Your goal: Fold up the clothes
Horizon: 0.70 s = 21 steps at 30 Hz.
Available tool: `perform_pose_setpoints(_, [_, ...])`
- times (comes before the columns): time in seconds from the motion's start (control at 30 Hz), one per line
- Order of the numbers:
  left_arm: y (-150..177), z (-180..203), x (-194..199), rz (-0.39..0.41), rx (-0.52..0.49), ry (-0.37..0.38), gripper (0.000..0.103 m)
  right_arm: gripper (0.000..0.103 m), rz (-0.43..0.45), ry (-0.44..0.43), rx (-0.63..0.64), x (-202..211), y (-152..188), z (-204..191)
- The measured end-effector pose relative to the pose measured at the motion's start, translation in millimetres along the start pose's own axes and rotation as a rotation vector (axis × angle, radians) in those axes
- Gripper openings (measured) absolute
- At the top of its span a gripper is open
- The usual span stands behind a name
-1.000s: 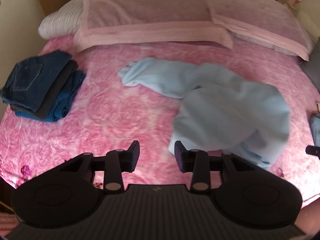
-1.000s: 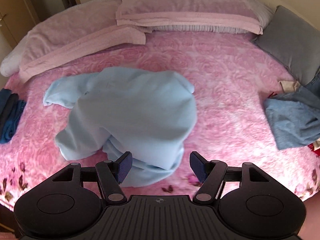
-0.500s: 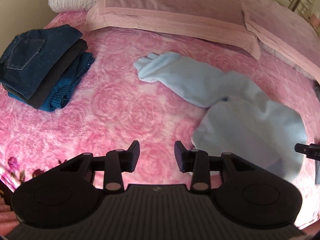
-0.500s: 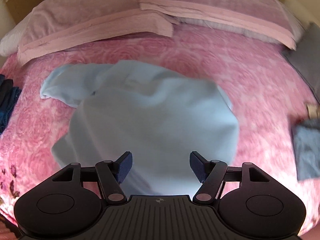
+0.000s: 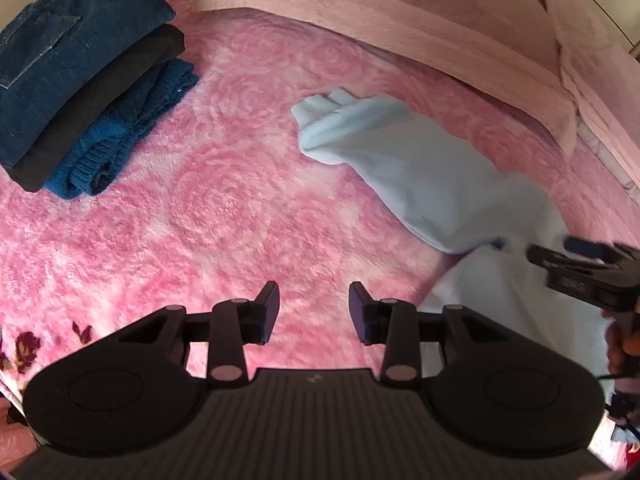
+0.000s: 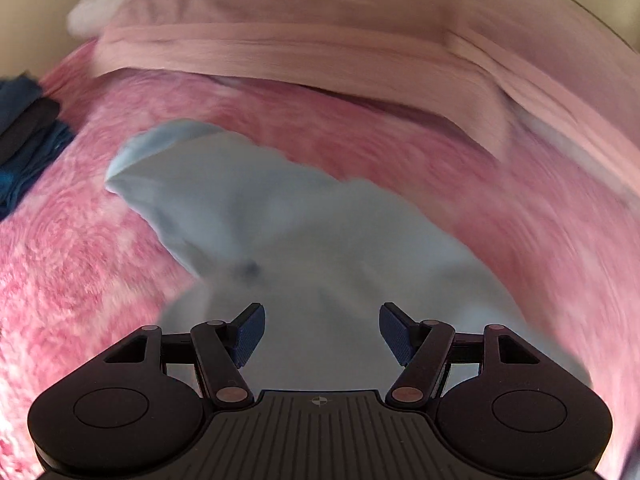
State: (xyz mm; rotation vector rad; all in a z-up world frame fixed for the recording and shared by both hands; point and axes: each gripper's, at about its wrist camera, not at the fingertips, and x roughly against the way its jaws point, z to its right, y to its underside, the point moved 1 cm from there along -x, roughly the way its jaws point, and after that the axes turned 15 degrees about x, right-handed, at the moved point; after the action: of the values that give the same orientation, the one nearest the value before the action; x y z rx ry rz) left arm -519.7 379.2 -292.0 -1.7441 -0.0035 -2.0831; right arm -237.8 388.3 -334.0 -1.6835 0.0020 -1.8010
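The light blue sweater lies rumpled on the bed, under the right gripper, whose fingers stand wide and empty. The left gripper hangs half-open beside it, over bare bed. Soft, limp fabric; pinch an edge or sleeve.

Landmark: light blue garment, spread on the pink bedspread.
Free room: bare bedspread stretches left of the garment, as far as the folded stack.
Left obstacle: stack of folded dark clothes, well apart from the garment.
Far obstacle: pink pillows beyond the garment, bare bedspread between.
Right side: right hand-held gripper hangs over the garment's near right part.
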Motion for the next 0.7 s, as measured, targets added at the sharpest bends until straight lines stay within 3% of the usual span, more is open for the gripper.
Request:
perform_pose_setpoints(0.1, [-8.8,-1.4,-9.0,-0.009,0.012,-0.01,0.034,0.067,-0.01,-0.019,0.111,-33.6,-19.8,-13.0])
perform_pose_setpoints(0.23, [-17.3,-1.8,-14.8,-0.012,0.011,-0.018,0.034,0.066,-0.133,-0.014,0.244,-77.6,-23.7,-32.1])
perform_pose_setpoints(0.27, [-19.1,-1.6,-15.6,-0.012,0.01,-0.022,0.034,0.047,-0.148,-0.004,0.264,-84.7,-18.6,-34.8])
perform_pose_setpoints(0.3, [-20.9,-1.5,-16.3,-0.013,0.008,-0.026,0.034,0.019,-0.142,-0.005,0.271,-87.4,-12.8,-34.7])
perform_pose_setpoints(0.33, [-22.3,-1.0,-16.0,-0.009,0.005,-0.027,0.034,0.007,-0.138,-0.018,0.259,-87.4,-7.5,-32.6])
perform_pose_setpoints(0.37, [-23.9,-0.2,-15.2,-0.005,0.0,-0.026,0.034,0.007,-0.116,-0.025,0.22,-81.9,-2.6,-27.6])
perform_pose_setpoints(0.57, [-29.3,16.6,-9.5,0.019,-0.062,-0.008,0.034,0.007,0.167,0.009,-0.073,25.7,30.6,29.1])
perform_pose_setpoints(0.7, [-20.6,38.7,-2.8,0.032,-0.133,0.022,0.034,0.007,0.296,0.117,-0.3,121.0,87.6,84.5])
